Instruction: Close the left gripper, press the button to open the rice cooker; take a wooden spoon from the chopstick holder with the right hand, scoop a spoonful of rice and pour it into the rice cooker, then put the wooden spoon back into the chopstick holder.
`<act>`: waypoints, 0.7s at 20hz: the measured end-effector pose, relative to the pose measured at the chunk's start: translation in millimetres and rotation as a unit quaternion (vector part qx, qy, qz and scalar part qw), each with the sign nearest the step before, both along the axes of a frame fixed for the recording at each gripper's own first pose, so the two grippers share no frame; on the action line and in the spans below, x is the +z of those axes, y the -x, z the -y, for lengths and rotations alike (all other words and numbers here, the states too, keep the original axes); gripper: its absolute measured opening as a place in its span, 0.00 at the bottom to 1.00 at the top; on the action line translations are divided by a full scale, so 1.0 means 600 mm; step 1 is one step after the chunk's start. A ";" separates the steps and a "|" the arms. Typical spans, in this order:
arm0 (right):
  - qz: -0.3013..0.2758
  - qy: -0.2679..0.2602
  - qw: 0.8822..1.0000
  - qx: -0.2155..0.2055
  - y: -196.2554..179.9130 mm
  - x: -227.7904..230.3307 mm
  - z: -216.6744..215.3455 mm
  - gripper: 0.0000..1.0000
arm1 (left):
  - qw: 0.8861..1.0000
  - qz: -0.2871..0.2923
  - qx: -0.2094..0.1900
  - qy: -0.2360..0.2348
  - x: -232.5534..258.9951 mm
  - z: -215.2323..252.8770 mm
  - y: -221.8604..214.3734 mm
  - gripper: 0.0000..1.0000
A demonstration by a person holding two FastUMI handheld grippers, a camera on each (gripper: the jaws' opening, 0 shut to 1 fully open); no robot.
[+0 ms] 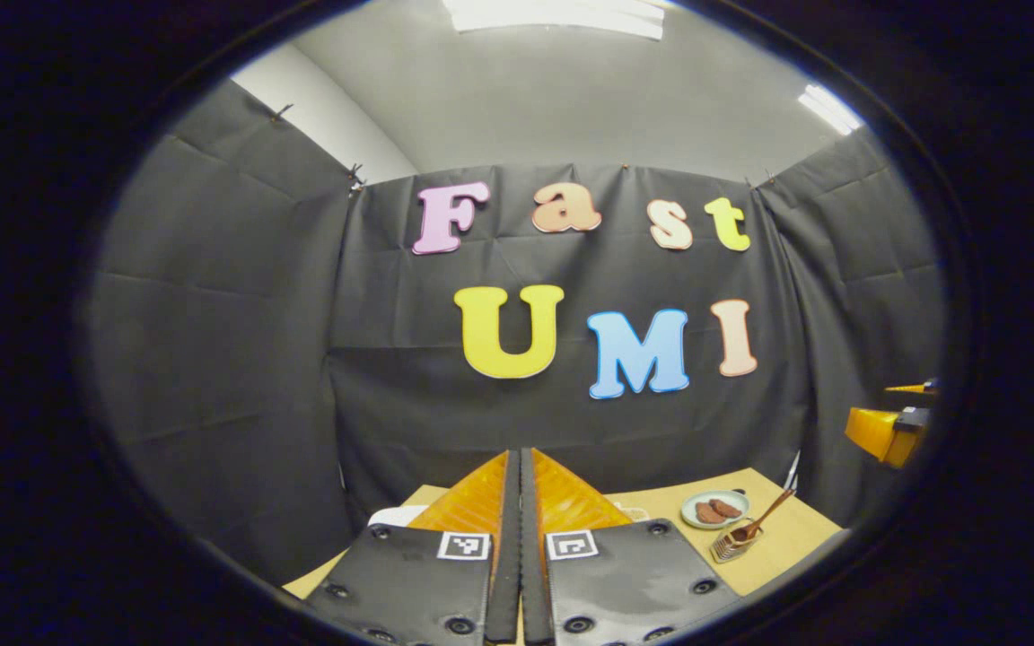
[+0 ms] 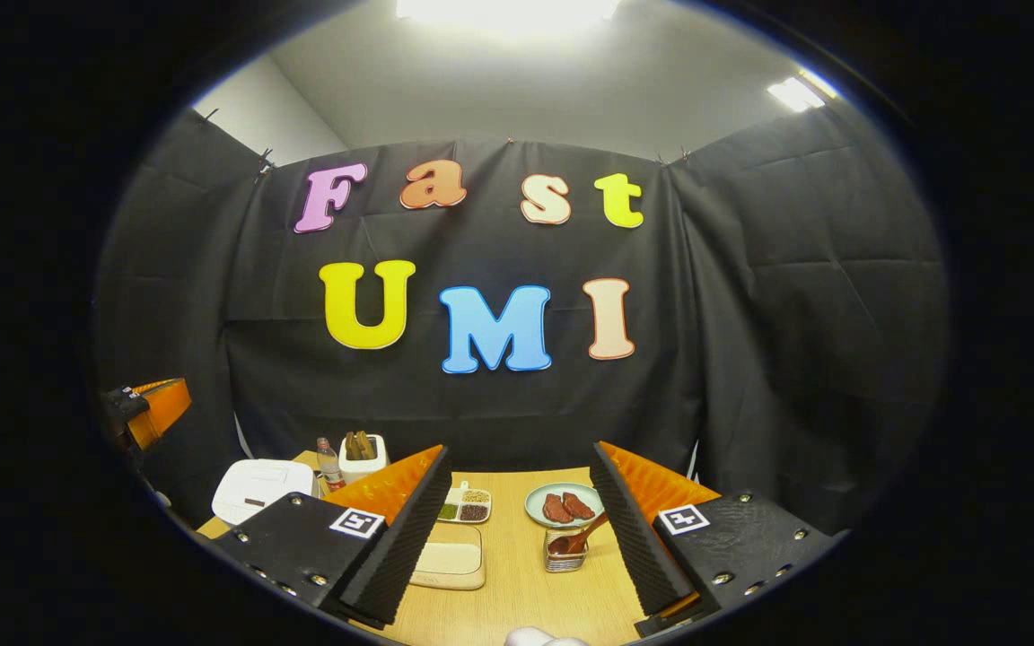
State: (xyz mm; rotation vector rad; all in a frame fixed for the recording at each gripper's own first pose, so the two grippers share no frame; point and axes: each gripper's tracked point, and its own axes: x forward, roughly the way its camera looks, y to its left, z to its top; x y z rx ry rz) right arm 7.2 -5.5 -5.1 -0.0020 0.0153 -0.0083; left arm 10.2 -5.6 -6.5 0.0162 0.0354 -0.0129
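I had the left hand-held gripper (image 1: 520, 538) pressed fully together with nothing between its fingers, which I judged was so its blunt tip could push the cooker's button. It was held high over the table (image 1: 786, 538), and a bit of the white cooker (image 1: 398, 515) showed just beyond its left finger. My right hand-held gripper (image 2: 517, 529) stood wide open and empty, ready, I think, to take the spoon. Just ahead of it, between its fingers, lay a shallow tray (image 2: 451, 558) and the holder (image 2: 564, 554). The spoon (image 2: 578, 536) stood in that holder bowl down, its long axis tilted, handle pointing up and toward the right finger, an easy side to reach from. Farther ahead sat a plate (image 2: 571, 505) and a divided dish (image 2: 463, 505). Beyond the left finger, farther off, the cooker (image 2: 261, 487) sat with its lid down, so the button press was not yet done.
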 end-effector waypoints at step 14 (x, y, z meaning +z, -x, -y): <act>-0.060 0.045 0.997 -0.003 -0.022 -0.054 -0.013 0.95 | 0.972 -0.187 0.123 0.066 -0.307 -0.177 -0.148 0.09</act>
